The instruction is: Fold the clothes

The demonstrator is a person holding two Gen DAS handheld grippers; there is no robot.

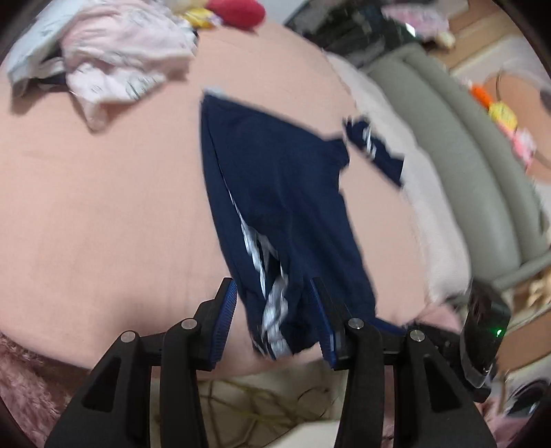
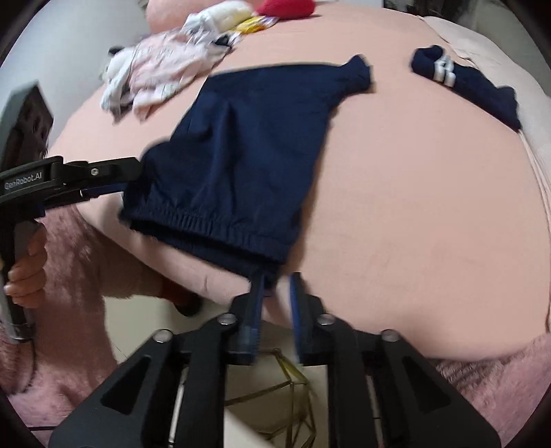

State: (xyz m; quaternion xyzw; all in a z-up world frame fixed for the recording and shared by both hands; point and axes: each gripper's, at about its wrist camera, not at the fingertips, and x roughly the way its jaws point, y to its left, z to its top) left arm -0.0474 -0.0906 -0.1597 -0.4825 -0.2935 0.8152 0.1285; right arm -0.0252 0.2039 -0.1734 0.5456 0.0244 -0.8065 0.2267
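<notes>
Navy shorts [image 1: 282, 179] with white side stripes lie flat on the pink bed [image 1: 86, 206]. In the left wrist view my left gripper [image 1: 273, 286] straddles their bunched striped edge. Its jaws stand wide and the pads do not press the cloth. The right wrist view shows the same left gripper [image 2: 134, 172] reaching in from the left to the shorts' [image 2: 234, 144] side edge. At the bed's near edge my right gripper [image 2: 275, 277] has narrow jaws that pinch the corner of the elastic waistband [image 2: 213, 231].
A second small navy piece [image 2: 465, 86] with white stripes lies at the far right of the bed. A pile of pink and white clothes [image 2: 165, 69] and a red plush [image 2: 289, 7] sit at the back. A hand [image 2: 27, 275] in a fuzzy pink sleeve holds the left gripper's handle.
</notes>
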